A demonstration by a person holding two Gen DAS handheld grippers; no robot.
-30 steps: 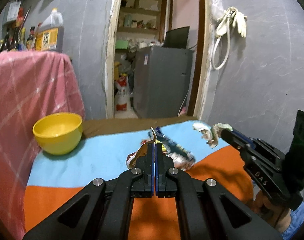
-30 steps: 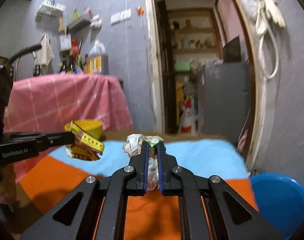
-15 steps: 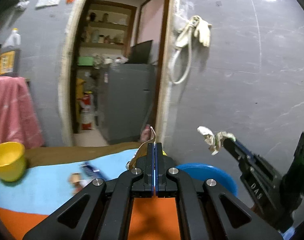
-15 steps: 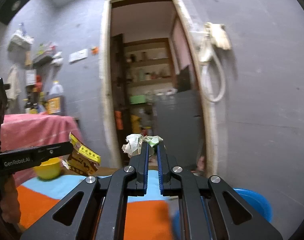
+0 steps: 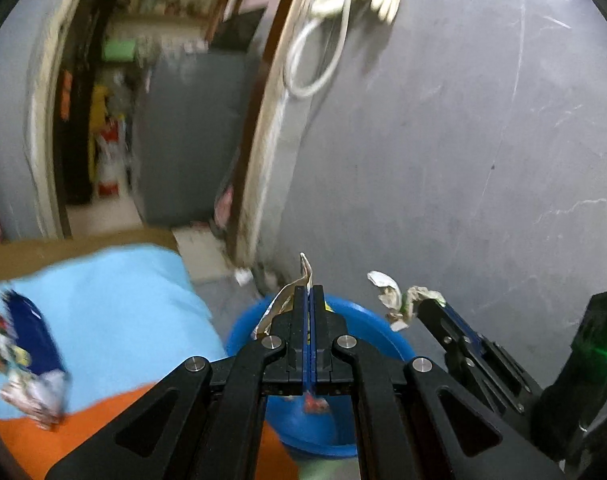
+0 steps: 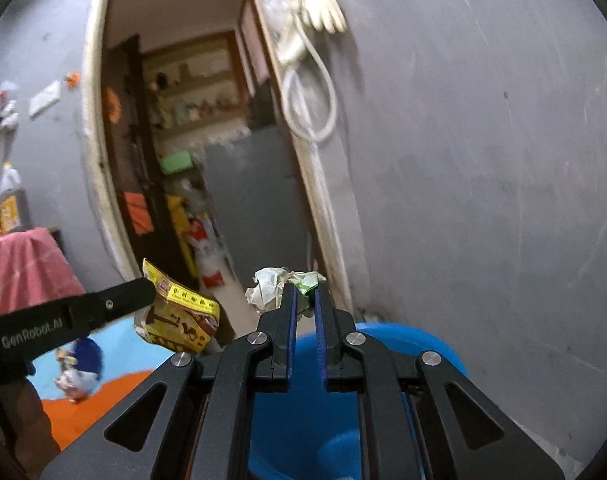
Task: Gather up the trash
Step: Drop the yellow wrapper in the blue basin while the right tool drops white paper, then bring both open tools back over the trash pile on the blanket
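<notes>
My left gripper (image 5: pixel 309 294) is shut on a flattened yellow snack wrapper (image 5: pixel 281 304), and it hangs above the blue bin (image 5: pixel 367 326). From the right wrist view the same wrapper (image 6: pixel 177 314) sticks out of the left gripper's (image 6: pixel 145 292) tip. My right gripper (image 6: pixel 303 290) is shut on a crumpled white and green paper ball (image 6: pixel 269 288), also over the blue bin (image 6: pixel 407 342). That paper ball (image 5: pixel 399 300) shows at the right gripper's tip in the left wrist view. A blue snack packet (image 5: pixel 27 356) lies on the blue and orange cloth (image 5: pixel 115 300).
The bin stands on the floor by the grey wall (image 5: pixel 463 160), right of the cloth-covered table. An open doorway (image 6: pixel 175 160) with shelves and a grey fridge (image 6: pixel 255 196) lies behind. A hose and gloves (image 6: pixel 311 40) hang on the wall.
Both grippers swung right, from over the table to over the blue bin, each still holding its trash. The yellow bowl has left the view.
</notes>
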